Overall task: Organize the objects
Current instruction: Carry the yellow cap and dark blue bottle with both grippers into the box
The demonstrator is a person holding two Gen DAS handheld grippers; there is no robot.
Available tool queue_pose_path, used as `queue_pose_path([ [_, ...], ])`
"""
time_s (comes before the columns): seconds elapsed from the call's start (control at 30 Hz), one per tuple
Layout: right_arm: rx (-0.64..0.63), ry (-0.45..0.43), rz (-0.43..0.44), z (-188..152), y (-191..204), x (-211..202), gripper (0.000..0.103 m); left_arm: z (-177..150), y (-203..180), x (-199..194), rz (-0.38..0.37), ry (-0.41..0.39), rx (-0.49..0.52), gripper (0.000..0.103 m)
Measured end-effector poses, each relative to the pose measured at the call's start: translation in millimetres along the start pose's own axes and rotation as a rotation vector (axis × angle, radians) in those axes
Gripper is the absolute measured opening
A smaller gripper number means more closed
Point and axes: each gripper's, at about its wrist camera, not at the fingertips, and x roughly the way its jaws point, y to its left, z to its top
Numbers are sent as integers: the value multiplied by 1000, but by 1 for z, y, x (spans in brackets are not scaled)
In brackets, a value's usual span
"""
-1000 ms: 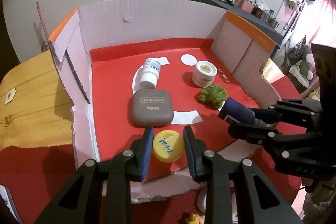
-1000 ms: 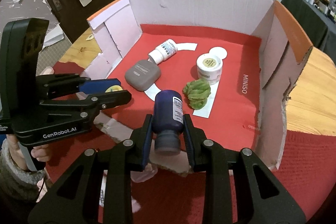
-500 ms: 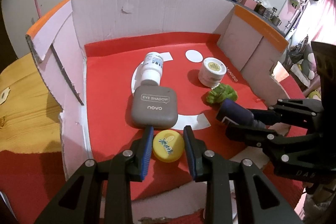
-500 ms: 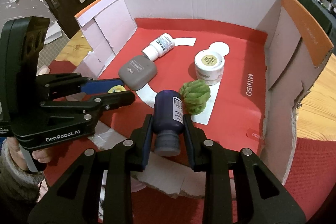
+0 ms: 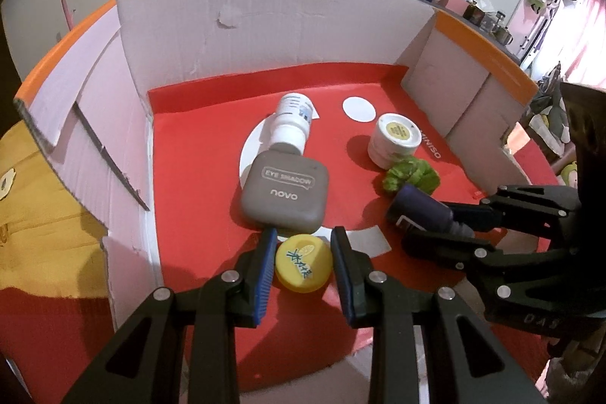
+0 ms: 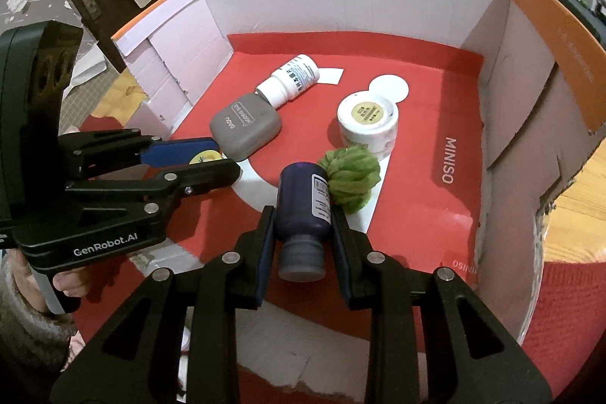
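Observation:
My left gripper (image 5: 302, 245) is shut on a yellow round tin (image 5: 302, 262) and holds it low over the red floor of the cardboard box (image 5: 265, 25), just in front of the grey eye-shadow case (image 5: 285, 192). My right gripper (image 6: 301, 224) is shut on a dark purple bottle (image 6: 303, 203), cap toward the camera, its base against the green crinkled ball (image 6: 352, 177). In the left wrist view the bottle (image 5: 420, 207) and right gripper (image 5: 435, 228) show at right. In the right wrist view the left gripper (image 6: 219, 161) and tin (image 6: 204, 158) show at left.
Inside the box lie a white pill bottle (image 5: 291, 124) on its side and a white jar with a yellow lid (image 5: 394, 139). Box walls rise at left, back and right (image 6: 530, 101). A wooden table (image 5: 38, 222) and red cloth (image 6: 560, 309) surround the box.
Both grippers have moved forward into the box with their loads. The yellow tin now sits close to the grey case and the purple bottle has reached the green ball.

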Motion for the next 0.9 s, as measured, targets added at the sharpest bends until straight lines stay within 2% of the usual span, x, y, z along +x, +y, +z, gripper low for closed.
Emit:
queue_pose_path([
  [0.43, 14, -31, -83, 10, -11, 4, 27, 11, 4, 9, 27, -9, -10, 31],
  [0.9, 25, -25, -73, 11, -11, 6, 27, 10, 2, 9, 39, -19, -11, 31],
])
